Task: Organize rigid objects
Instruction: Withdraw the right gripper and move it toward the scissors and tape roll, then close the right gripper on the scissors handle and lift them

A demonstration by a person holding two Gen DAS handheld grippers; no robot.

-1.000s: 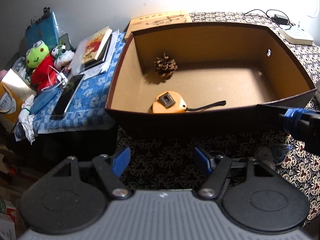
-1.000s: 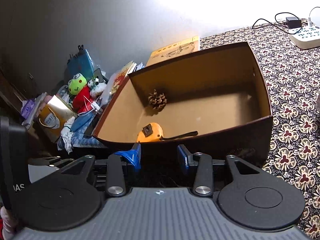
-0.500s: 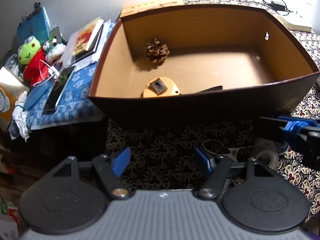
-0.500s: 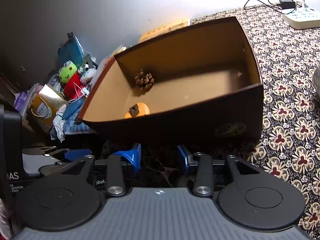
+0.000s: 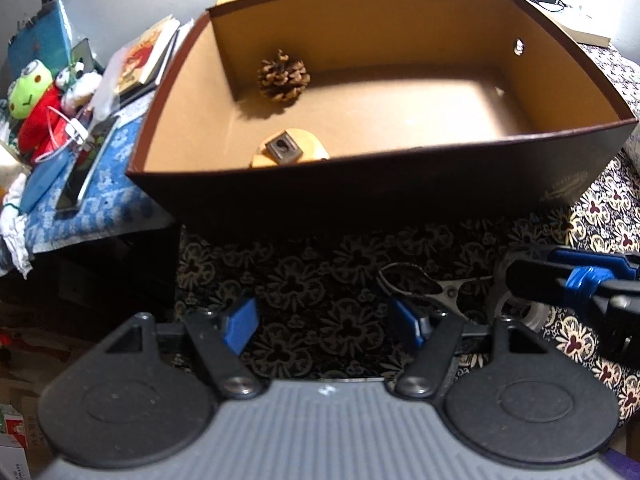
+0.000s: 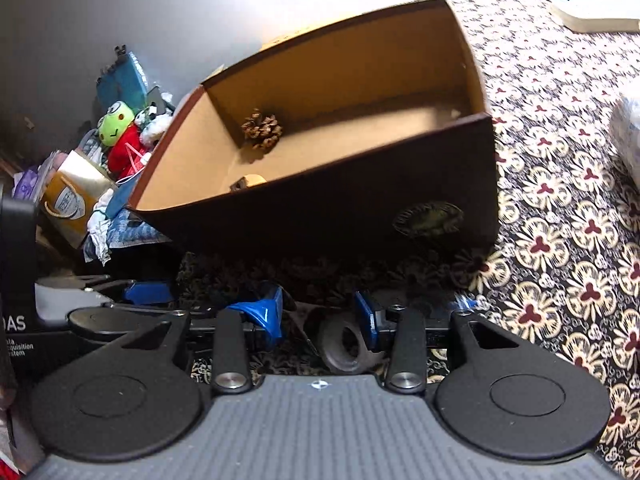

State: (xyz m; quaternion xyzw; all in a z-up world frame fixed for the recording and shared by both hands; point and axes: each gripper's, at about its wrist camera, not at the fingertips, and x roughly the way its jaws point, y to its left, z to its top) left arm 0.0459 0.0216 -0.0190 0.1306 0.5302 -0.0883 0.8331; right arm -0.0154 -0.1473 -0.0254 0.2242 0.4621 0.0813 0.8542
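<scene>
Left gripper: blue pads well apart, nothing between them, hanging over the dark flower-patterned cloth on the desk. Just beside its right pad lie scissors, black loop handle toward the gripper, blades running off to the right.

Right gripper: pads apart, gap narrower than the left one's. A roll of tape lies on the cloth low in that gap, close against the right pad; whether the pad touches it cannot be told. The left view shows the same gripper's fingers coming in from the right edge over the roll, not closed on it.

Beyond both: open brown cardboard box, dark outside, tan inside, standing on the cloth. Inside it, a pine cone near the back left corner and an orange tape measure against the near wall, partly hidden by the rim.

Left of the box: blue checked cloth with a phone, books, a green frog plush in red. Far right back: white power strip with cable.
</scene>
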